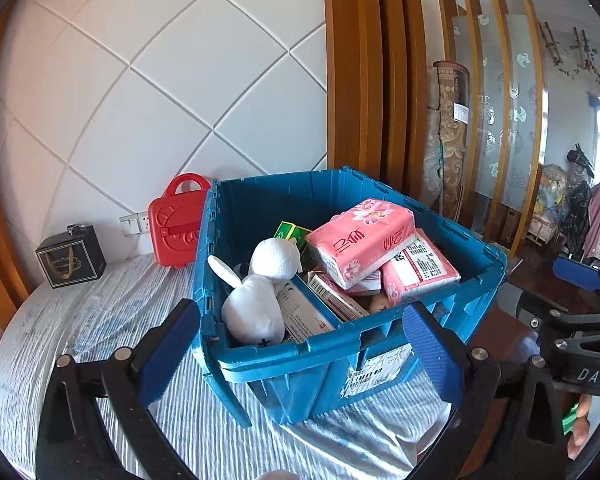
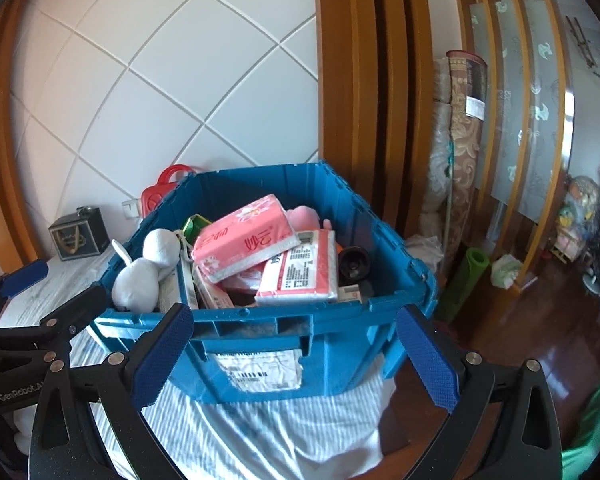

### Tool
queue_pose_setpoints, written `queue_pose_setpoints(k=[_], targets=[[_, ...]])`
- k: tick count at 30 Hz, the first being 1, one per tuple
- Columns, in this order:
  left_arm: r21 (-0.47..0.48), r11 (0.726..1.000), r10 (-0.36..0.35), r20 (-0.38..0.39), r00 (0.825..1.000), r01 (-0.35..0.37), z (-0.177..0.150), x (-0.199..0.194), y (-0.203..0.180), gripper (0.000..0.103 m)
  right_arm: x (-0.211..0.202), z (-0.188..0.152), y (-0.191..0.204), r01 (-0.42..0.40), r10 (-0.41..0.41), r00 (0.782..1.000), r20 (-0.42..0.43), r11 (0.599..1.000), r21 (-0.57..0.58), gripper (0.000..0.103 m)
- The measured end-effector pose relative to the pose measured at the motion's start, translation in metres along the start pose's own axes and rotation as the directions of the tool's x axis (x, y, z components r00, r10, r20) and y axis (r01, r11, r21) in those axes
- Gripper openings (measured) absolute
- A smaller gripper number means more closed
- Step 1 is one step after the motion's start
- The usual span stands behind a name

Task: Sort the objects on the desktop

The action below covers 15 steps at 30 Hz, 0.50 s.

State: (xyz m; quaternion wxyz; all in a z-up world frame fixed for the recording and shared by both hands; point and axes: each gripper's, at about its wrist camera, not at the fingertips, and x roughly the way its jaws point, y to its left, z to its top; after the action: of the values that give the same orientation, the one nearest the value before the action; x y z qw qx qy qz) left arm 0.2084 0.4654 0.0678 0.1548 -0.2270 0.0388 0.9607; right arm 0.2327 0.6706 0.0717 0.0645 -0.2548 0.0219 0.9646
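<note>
Striped tablecloth; blue crate heaped: pink tissue packs, white plush.

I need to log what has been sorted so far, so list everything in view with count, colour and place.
crate: one, blue, on the striped cloth, lid open.
tissue packs: two, pink, stacked on top of the crate's contents.
plush rabbit: one, white, at the crate's left side.
green box: one, inside the crate behind the rabbit.
flat cartons: at least two, white and red, under the tissue packs.
black round object: one, at the crate's right side; cannot tell what.
red case: one, standing by the wall behind the crate.
black box: one, on the cloth's far left.
striped cloth: one, white-grey, covering the surface.
left gripper: jaws open, empty.
right gripper: jaws open, empty.
</note>
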Motion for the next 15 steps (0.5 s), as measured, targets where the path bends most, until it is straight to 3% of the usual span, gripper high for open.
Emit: queue_pose_setpoints(k=[15], targets=[[-0.015,1.000,0.006,-0.008,1.000,-0.006,-0.007,-0.012,0.003,0.103,-0.010,-0.011,0.004,0.009,-0.008,0.999,-0.036,1.000,0.025,0.103]])
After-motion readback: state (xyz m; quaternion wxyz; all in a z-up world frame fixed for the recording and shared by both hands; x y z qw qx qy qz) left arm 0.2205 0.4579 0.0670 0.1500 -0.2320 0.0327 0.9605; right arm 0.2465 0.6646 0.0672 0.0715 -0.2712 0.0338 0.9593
